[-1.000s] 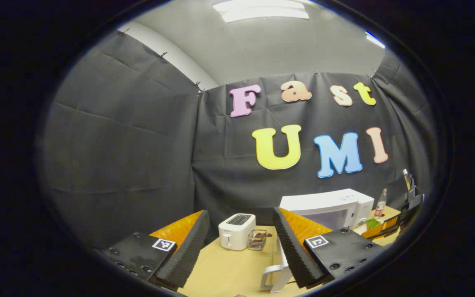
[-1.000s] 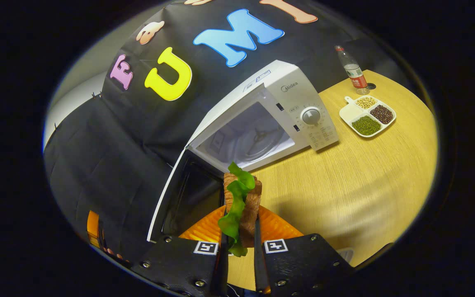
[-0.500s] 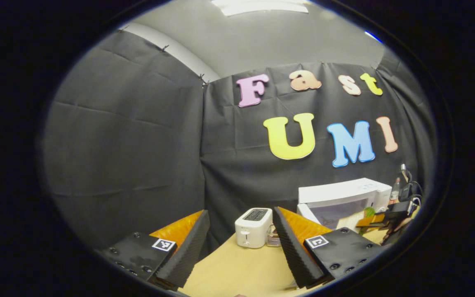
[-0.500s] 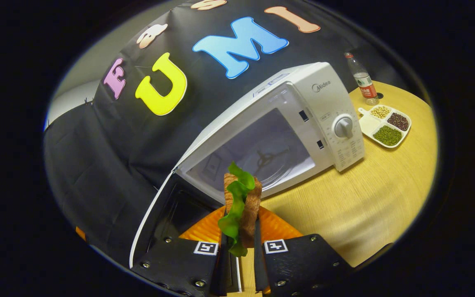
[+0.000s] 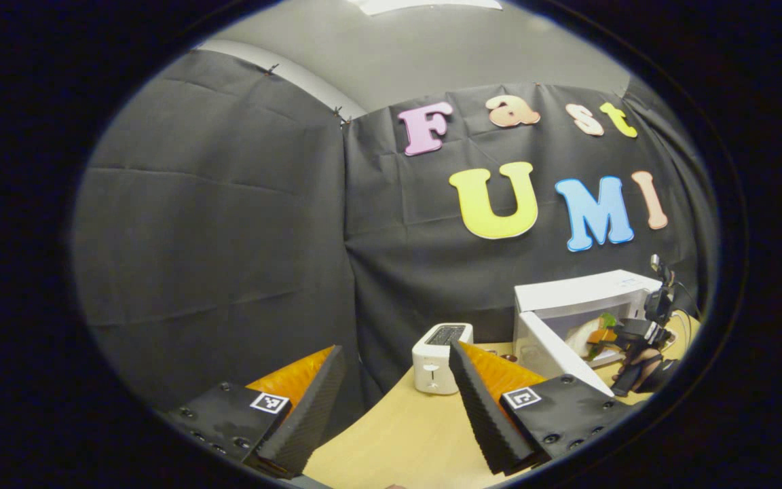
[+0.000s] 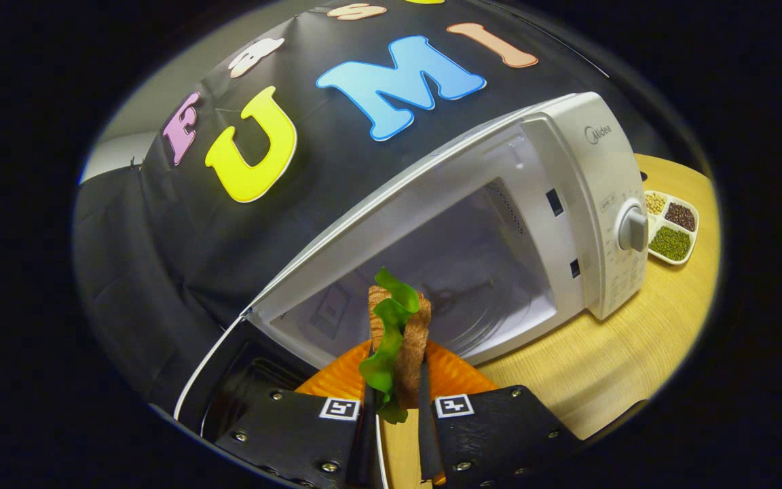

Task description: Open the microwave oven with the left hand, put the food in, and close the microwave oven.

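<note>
At the mouth of the microwave oven [image 6: 554,204], door [image 6: 228,380] swung wide to the left:

Item, right gripper [image 6: 394,401]: its two fingers are clenching the food [image 6: 398,326], a sandwich of brown bread and green lettuce, held on edge just in front of the white cavity and not yet inside it. The left gripper view is showing this same gripper far off [image 5: 628,336], at the oven opening.

Item, left gripper [image 5: 391,401]: fingers spread wide, carrying nothing, hanging above the near-left part of the desk [image 5: 398,435], well apart from the oven.

Risks, as judged: the loose lettuce is hanging below the fingers and may be catching on the cavity's lower lip; the sandwich, pinched on edge, may be toppling or splitting open on release; the open door is standing beside the gripper's path and may be getting knocked.

Containers: the oven cavity is holding a turntable fitting, no food. A divided dish [image 6: 673,227] near the desk's far right edge is holding green, dark and pale beans, one kind per compartment. A toaster [image 5: 440,348] is standing left of the oven, slots' contents not discernible.
</note>
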Tool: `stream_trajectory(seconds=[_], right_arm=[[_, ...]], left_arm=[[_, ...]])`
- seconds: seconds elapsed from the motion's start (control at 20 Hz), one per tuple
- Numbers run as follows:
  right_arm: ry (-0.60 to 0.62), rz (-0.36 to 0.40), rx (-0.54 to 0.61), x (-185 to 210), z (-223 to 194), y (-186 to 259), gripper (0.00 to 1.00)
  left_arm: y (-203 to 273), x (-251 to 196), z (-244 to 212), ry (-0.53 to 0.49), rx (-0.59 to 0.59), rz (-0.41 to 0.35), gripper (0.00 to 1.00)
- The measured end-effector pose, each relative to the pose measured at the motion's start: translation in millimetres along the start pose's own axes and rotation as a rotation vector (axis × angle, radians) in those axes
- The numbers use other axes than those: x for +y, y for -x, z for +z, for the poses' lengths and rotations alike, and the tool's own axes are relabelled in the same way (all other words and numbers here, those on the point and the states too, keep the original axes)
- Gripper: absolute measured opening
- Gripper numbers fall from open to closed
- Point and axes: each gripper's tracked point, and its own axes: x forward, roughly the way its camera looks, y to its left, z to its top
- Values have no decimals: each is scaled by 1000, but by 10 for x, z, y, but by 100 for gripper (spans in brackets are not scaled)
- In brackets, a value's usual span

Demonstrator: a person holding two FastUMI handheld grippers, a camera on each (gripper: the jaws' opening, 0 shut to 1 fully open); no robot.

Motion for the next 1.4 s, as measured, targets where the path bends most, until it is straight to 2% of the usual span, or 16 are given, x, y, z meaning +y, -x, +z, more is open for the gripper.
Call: stream_trajectory(seconds=[0.25,0.35,0.55,0.75,0.8,0.85,0.9,0.95,1.0,1.05,1.15,1.2,1.4], right_arm=[[31,-10,-59,-26,66,-349,26],[25,-20,-39,-63,12,-499,25],[40,-73,-15,-257,-34,-667,26],[91,-146,-4,-447,-105,-661,32],[106,-168,-8,-499,-104,-658,42],[117,-194,-13,-558,-90,-664,41],[122,-208,-12,-592,-80,-653,53],[141,-244,-20,-663,-45,-646,55],[165,-278,-28,-739,-6,-615,76],[186,-306,-23,-819,11,-591,83],[222,-311,-26,-863,60,-538,87],[244,-301,-34,-844,106,-492,94],[351,-238,-72,-678,276,-172,98]], left_arm=[[14,83,-150,-22,38,22,98],[35,107,-226,-25,53,31,98],[90,190,-308,0,70,57,98],[89,221,-348,1,75,72,99],[78,205,-389,6,80,72,99],[79,197,-398,11,82,72,99],[93,191,-390,11,82,72,100],[95,181,-389,8,82,71,100],[101,180,-398,3,82,68,100],[107,166,-395,-1,81,64,98],[75,124,-434,0,84,55,100],[67,97,-460,4,86,49,99],[66,-11,-551,5,86,22,95]])
